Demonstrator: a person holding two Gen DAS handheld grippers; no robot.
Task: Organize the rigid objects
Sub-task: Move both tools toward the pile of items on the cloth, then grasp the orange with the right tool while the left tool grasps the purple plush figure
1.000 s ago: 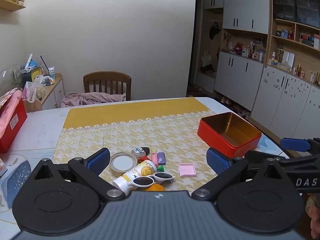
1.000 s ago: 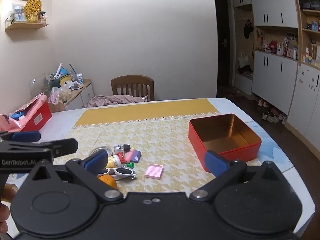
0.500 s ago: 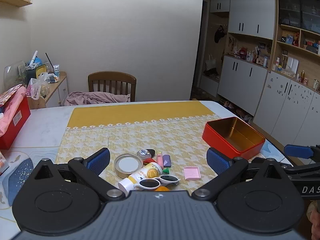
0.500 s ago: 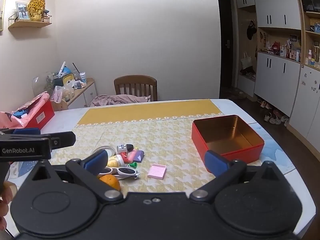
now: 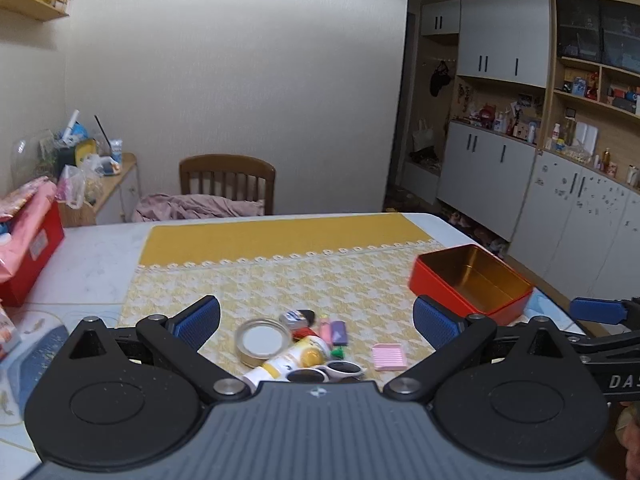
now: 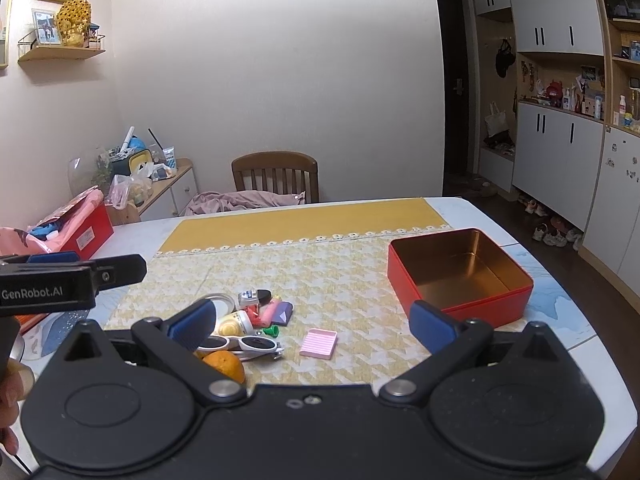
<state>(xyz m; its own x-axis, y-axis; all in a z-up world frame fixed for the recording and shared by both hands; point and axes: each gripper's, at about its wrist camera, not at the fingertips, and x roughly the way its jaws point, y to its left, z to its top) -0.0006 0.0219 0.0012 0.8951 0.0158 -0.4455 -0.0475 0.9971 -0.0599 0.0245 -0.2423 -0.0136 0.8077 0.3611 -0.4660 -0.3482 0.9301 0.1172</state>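
A pile of small objects lies on the yellow patterned cloth: a round tin lid point(image 5: 262, 339), a yellow-white tube point(image 5: 290, 362), white sunglasses point(image 6: 246, 345), an orange point(image 6: 224, 365), small pink and purple blocks point(image 6: 278, 312) and a pink ridged square point(image 6: 319, 343). An empty red tin box point(image 6: 460, 274) stands to the right, also in the left wrist view point(image 5: 470, 282). My left gripper point(image 5: 316, 320) is open and empty above the pile. My right gripper point(image 6: 312, 322) is open and empty, held back over the front edge.
A wooden chair point(image 6: 276, 176) with pink cloth stands behind the table. A red box with pink wrapping point(image 5: 24, 248) sits at the table's left. A cluttered side cabinet point(image 6: 160, 184) stands at the left wall, white cupboards point(image 6: 560, 152) at the right.
Both grippers have risen and tilted up a little, so the table and objects sit lower in view. Nothing on the table has moved.
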